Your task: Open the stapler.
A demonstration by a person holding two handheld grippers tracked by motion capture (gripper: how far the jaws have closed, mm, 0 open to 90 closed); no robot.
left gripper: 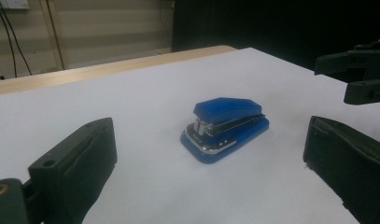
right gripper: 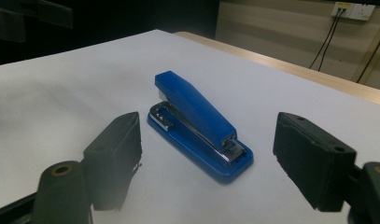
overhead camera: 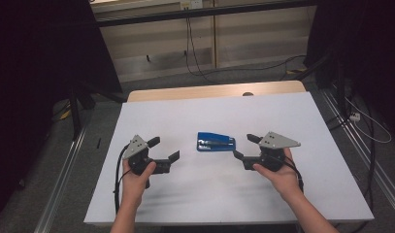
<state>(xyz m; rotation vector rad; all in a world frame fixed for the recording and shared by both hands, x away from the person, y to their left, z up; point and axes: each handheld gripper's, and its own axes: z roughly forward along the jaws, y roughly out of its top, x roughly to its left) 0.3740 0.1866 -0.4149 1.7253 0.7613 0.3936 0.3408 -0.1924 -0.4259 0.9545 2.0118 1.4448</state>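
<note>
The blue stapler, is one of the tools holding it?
No, the blue stapler lies alone on the white table, with the left tool and right tool open beside it.

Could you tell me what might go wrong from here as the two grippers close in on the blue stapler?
The stapler lies loose on the smooth white table, so a push from the open right gripper alone could slide or spin it. Its sloping top may let the pads slip. The open left gripper approaches from the opposite side and could collide.

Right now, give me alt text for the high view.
A blue stapler lies on a white table between two open hand-held grippers, the left hand-held gripper and right hand-held gripper, each pointing inward at it without touching.
</note>
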